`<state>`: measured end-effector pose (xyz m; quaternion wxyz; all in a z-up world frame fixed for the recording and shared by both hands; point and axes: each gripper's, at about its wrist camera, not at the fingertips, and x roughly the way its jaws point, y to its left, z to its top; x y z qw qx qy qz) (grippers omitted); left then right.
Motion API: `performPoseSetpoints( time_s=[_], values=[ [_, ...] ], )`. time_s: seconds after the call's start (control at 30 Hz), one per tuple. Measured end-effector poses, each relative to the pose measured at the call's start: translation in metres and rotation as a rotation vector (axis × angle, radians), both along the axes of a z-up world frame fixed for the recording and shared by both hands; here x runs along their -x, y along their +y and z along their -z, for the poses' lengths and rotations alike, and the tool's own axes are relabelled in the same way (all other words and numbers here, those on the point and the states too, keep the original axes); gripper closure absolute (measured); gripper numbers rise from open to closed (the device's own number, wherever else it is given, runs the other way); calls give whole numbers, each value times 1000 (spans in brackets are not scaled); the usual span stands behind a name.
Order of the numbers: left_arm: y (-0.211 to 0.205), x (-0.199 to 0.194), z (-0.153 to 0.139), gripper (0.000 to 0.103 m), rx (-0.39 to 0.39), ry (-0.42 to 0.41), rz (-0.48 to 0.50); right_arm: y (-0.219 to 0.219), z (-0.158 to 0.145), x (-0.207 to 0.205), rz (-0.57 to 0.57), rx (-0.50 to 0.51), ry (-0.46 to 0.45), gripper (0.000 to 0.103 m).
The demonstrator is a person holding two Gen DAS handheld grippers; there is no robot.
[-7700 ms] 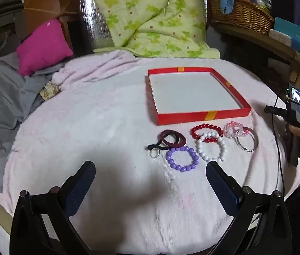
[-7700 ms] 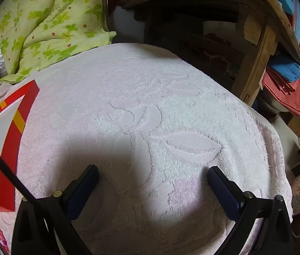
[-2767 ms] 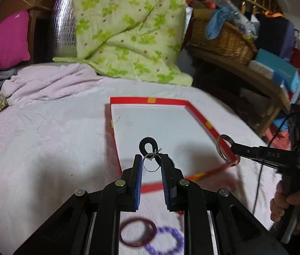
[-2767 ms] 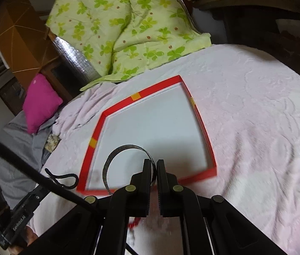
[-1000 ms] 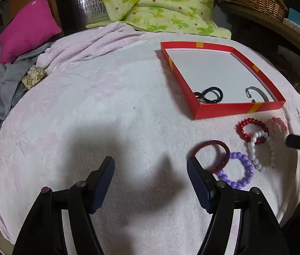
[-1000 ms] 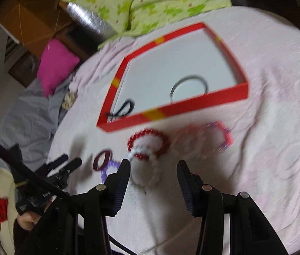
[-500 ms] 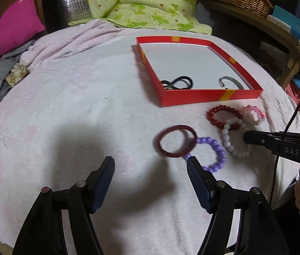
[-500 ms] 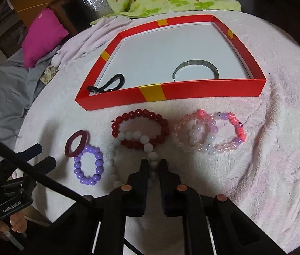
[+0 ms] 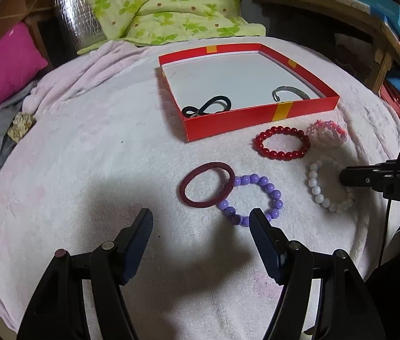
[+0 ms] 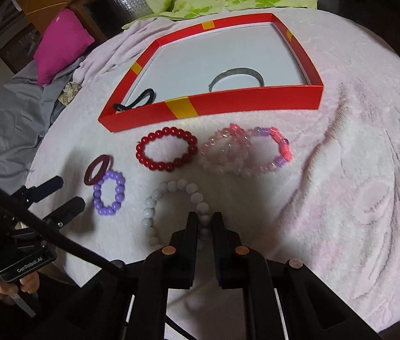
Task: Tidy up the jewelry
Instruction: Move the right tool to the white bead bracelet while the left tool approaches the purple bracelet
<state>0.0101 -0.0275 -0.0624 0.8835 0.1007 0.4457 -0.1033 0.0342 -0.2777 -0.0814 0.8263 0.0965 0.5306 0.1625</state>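
Beads of white bracelet [image 10: 171,198] pinched between right tongs [image 10: 205,221].

Dim overhead light, soft claw shadows on the towel [image 9: 86,147], dark fisheye corners.

Both wrist views overlook the red tray [image 9: 259,120] closely.

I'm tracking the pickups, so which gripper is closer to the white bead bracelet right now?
Right. The right gripper has its fingers closed on the white bead bracelet at its near edge. The left gripper is open, apart from it, hovering by the purple bead bracelet.
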Motion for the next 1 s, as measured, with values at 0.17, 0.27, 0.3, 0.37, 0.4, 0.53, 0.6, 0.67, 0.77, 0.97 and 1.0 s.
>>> performPoseSetpoints(
  time_s=[0.17,0.27,0.3,0.37,0.4,0.53,0.6,0.67,0.77,0.97,1.0],
  values=[
    [-4,0,-2,32,-20,-14,6,1,2,1,-4,8,2,92],
    [-4,1,-3,32,-32,-26,5,2,3,-1,-3,13,7,92],
    [-4,2,-3,32,-37,-28,4,2,3,-1,-3,15,8,92],
    [-3,2,-3,32,-48,-31,2,4,3,-2,-3,18,9,92],
    [-3,2,-3,32,-51,-32,1,4,4,-3,-3,18,10,92],
    [1,3,-3,32,-62,-37,-6,5,4,-4,-1,16,12,92],
    [3,3,-4,32,-63,-39,-9,5,4,-5,1,17,12,92],
    [5,3,-3,32,-66,-39,-12,5,5,-5,0,20,11,92],
    [7,3,-3,32,-70,-37,-15,6,5,-6,2,24,10,91],
    [10,1,2,32,-43,1,-5,5,5,-6,4,15,12,90],
    [11,1,3,32,-25,17,-2,5,6,-6,3,11,13,90]
  ],
)
